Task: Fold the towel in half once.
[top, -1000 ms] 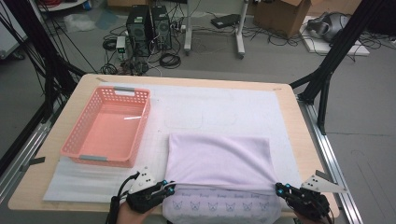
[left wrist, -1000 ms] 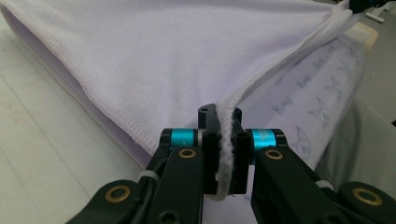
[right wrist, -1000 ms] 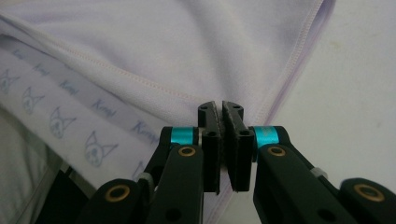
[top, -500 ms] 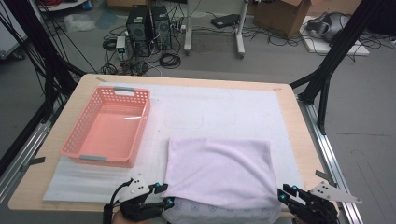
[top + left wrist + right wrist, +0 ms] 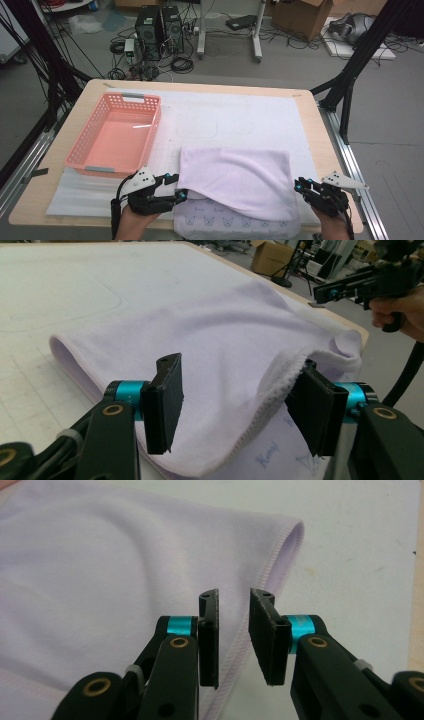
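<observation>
A lavender towel (image 5: pixel 235 175) lies folded on the white mat, its top layer short of the near edge, where a cat-printed strip (image 5: pixel 215 220) shows. My left gripper (image 5: pixel 177 185) is at the towel's near left corner. Its jaws have just been opening and stand wide apart (image 5: pixel 235 405), with the loose hem (image 5: pixel 280 375) between them, unpinched. My right gripper (image 5: pixel 299 185) is at the near right corner. Its jaws have just been closing to a narrow gap (image 5: pixel 234 597) over the towel's hem (image 5: pixel 272 565), gripping nothing. The right gripper (image 5: pixel 325 290) also appears far off in the left gripper view.
An empty pink basket (image 5: pixel 155 125) stands on the left of the mat (image 5: pixel 240 115). The table's near edge (image 5: pixel 75 222) is close under both hands. Black frame legs, computers and cables are on the floor beyond the table.
Both grippers were shut on the top layer's near corners, drew it toward the near edge, then let go. The layer now lies flat; both grippers have moved slightly up the table.
</observation>
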`<state>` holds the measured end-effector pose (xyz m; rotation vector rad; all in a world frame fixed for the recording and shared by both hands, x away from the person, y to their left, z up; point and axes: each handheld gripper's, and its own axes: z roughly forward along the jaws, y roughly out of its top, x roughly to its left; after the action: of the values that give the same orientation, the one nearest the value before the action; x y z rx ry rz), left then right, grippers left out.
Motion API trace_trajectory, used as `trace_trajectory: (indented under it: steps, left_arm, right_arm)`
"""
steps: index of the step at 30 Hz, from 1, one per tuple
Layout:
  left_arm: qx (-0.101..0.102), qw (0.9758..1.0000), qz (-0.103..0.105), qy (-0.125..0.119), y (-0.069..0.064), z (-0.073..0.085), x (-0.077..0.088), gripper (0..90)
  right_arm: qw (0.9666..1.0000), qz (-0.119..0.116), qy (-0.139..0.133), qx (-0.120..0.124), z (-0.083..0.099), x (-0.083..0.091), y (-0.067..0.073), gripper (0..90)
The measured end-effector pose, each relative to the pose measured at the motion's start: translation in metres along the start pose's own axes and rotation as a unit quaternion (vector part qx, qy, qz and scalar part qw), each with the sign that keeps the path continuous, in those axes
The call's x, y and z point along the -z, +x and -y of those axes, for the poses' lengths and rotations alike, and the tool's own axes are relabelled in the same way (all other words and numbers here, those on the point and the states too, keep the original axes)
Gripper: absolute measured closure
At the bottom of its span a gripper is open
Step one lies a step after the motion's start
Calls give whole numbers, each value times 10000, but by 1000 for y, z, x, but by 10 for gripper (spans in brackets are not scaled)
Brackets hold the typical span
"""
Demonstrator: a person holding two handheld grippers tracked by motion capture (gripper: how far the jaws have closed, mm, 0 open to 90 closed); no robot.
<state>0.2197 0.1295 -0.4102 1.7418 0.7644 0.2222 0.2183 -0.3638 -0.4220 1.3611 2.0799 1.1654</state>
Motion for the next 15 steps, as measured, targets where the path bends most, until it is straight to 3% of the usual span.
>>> trace_trajectory:
  steps: [4,10,12,15]
  left_arm:
    - [123,9996,-114,209,9,0,-12,415]
    - [270,9987,-242,348,20,-3,-25,412]
    - [340,9984,-337,316,24,-5,-28,412]
    - [397,9977,-421,340,32,-7,-35,410]
  right_arm:
    - [9998,-136,160,6,-5,-20,-3,710]
    - [9976,-129,579,356,-13,-56,6,574]
    - [9963,-5,631,586,-15,-62,7,602]
    - [9937,515,777,623,-21,-62,0,636]
